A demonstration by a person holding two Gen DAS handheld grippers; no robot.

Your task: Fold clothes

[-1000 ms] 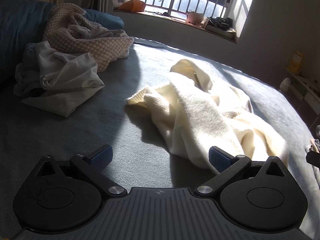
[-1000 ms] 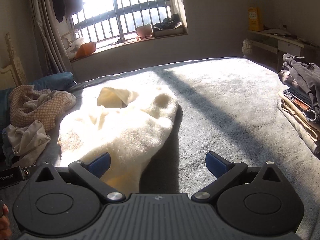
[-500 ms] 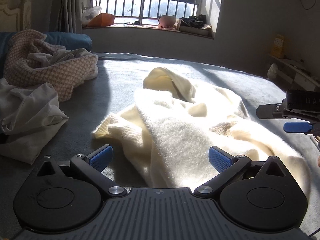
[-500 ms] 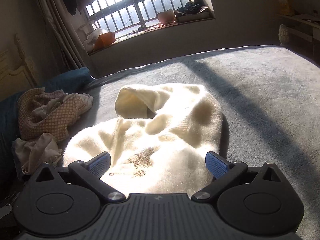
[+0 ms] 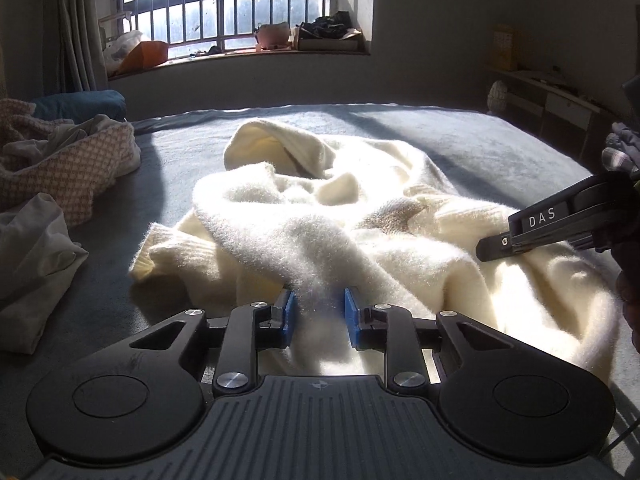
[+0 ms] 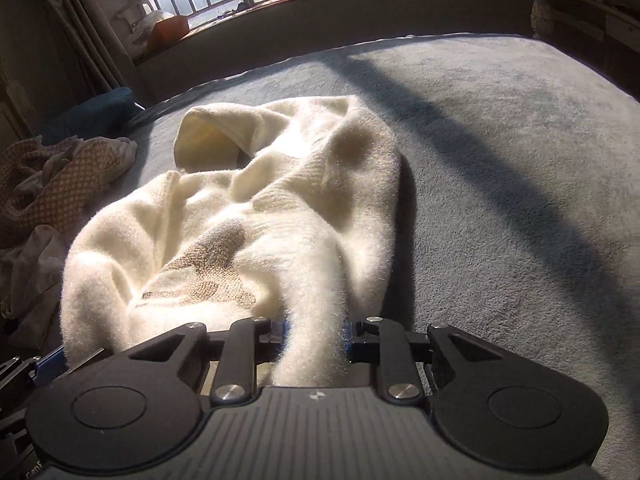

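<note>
Jaws on both grippers, wide a moment ago, are closing: the left gripper (image 5: pixel 318 318) and right gripper (image 6: pixel 316 334) each pinch a bunch of the cream sweater (image 5: pixel 360 232), crumpled on the bed (image 6: pixel 500 140); lifting to spread it seems next

The sweater (image 5: pixel 320 216) lies crumpled in the middle of the bed (image 5: pixel 460 140). Left of the sweater, a heap of clothes (image 5: pixel 60 164) lies on the bed; behind the sweater, past the bed's far edge, runs the windowsill (image 5: pixel 240 58).
</note>
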